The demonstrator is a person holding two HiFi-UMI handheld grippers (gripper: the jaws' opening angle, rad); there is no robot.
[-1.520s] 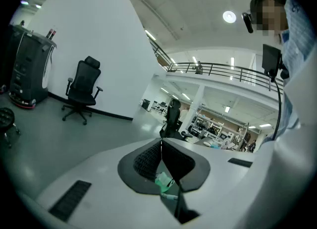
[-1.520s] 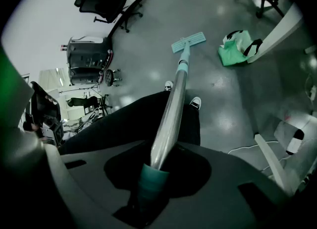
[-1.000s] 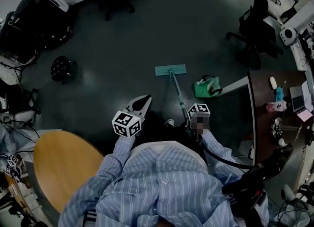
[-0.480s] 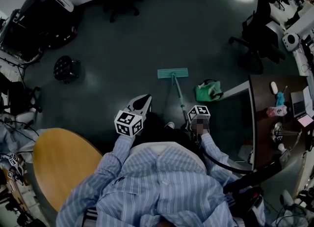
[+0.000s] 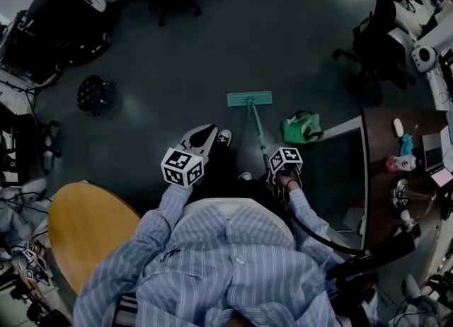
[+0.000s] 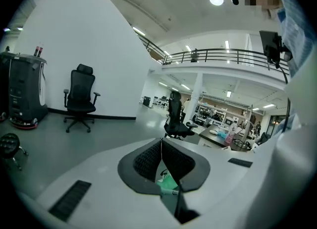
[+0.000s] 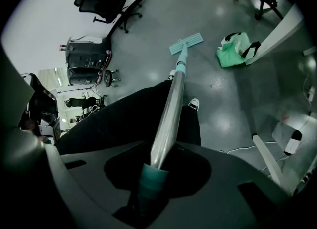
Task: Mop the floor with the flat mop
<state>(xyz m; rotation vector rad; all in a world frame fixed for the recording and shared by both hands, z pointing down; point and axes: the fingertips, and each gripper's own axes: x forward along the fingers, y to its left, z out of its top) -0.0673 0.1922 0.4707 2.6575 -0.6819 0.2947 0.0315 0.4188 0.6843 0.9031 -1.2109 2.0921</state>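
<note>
1. Forward has come one foot: a pale-toed shoe (image 5: pixel 224 136) now shows on the floor (image 5: pixel 212 49) just beside the left tongs (image 5: pixel 204 134), where a second ago it was out of sight. Those tongs have drifted a little to the left and farther out with the step.
2. Meanwhile the mop head (image 5: pixel 249 98) has barely shifted. It lies flat on the floor ahead of the person, with a green bag (image 5: pixel 301 126) near it on the right.
3. To my eye the person is walking up behind the mop rather than sweeping it, so the next stroke would reach farther out. Plenty of floor to the far side and the left looks untouched.
4. The right tongs (image 7: pixel 151 171) are clamped on the teal grip (image 7: pixel 147 181) at the near end of the pole (image 7: pixel 173 94), which runs away from them down to the mop head.
5. The left tongs are closed with their tips together and hold nothing. They point out across the room, not at the mop, so the mopping is one-handed.
6. Through the gap below the left pads a scrap of green shows, possibly the bag, but I cannot tell.
7. Whether any floor is wet is beyond me in this dim light. The person's body hides the nearest floor, and the dark table (image 5: pixel 386 141) at the right is cut off by the edge.
</note>
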